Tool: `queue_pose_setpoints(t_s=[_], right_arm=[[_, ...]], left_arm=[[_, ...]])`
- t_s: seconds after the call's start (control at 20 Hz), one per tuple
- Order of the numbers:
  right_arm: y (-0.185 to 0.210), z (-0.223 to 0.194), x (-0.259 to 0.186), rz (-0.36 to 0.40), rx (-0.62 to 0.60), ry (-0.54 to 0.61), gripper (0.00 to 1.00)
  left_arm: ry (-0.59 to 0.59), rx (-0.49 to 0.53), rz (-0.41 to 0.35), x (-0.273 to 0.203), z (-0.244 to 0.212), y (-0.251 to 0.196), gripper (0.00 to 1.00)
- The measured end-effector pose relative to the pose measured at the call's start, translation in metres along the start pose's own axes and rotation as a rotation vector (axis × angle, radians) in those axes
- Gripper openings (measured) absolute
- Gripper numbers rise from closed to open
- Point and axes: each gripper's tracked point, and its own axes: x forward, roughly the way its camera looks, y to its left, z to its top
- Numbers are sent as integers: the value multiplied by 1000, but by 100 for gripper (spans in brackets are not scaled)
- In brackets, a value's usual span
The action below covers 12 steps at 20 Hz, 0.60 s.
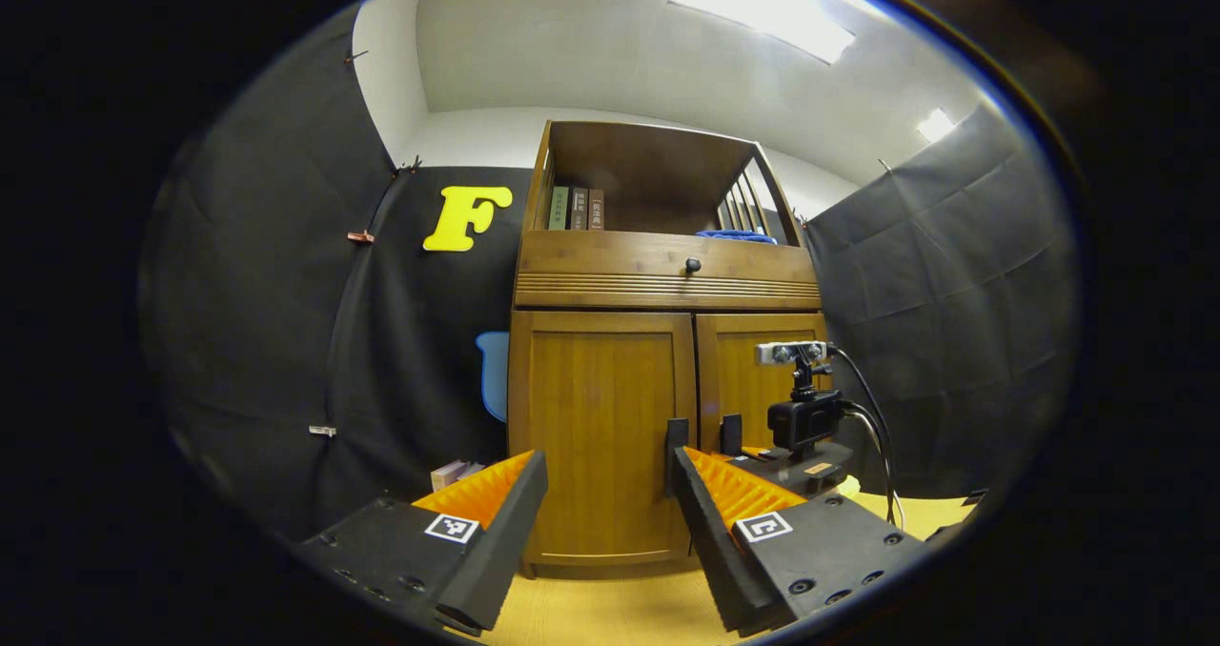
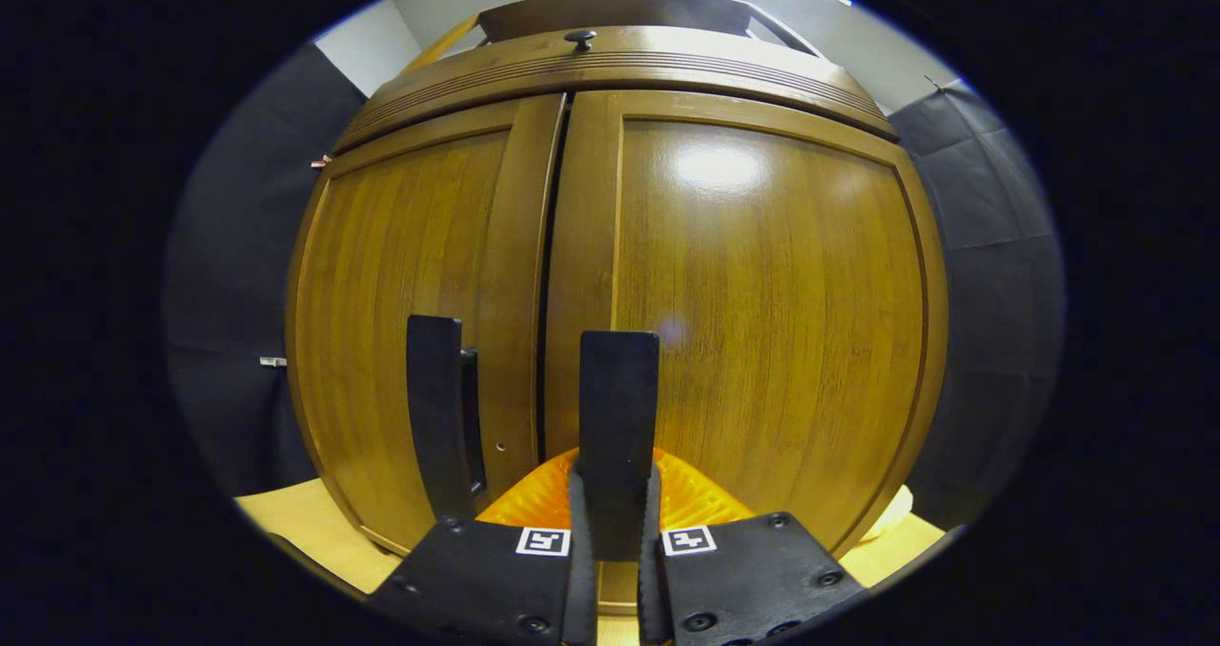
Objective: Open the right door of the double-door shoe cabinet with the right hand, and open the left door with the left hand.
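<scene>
Two doors face the tools, and both look closed, with a thin dark seam between them. The right tool [image 2: 615,522] is pressed together on the right door's handle [image 2: 620,389], a flat black bar standing upright just past the seam. One finger sits on each side of the bar, low on its length. The right door [image 2: 762,322] spreads away ahead and to the right of this tool, so its hinge is probably on the far right edge. I judge the coming pull must come straight back toward the person and then swing out to the right.

The left door's handle [image 2: 434,408] stands just to the left of the pinched bar. It is upright too and nothing touches it.

The left tool [image 1: 608,465] is spread wide, holds nothing, and hangs well back from the cabinet [image 1: 667,265]. The left door [image 1: 591,408] lies straight ahead of it, and that door's handle [image 1: 676,441] sits ahead and a little right, behind the tip of its right finger. The right tool is much the nearer of the two.

Both doors are plain brown wood with a framed panel and a glossy finish. Above them are a drawer with a small dark knob [image 1: 693,266] and an open shelf.
</scene>
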Motion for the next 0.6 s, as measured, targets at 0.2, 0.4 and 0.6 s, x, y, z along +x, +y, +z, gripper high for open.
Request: queue_pose_setpoints(t_s=[0.2, 0.4, 0.6], right_arm=[[0, 4, -25, 52, -20, 0, 16], [-8, 7, -64, 100, -11, -12, 20], [-19, 11, -97, 167, 29, -19, 16]], left_arm=[[8, -6, -20, -2, 0, -8, 83], [6, -17, -53, -6, 2, -21, 83], [8, -6, -49, -14, 5, -28, 83]])
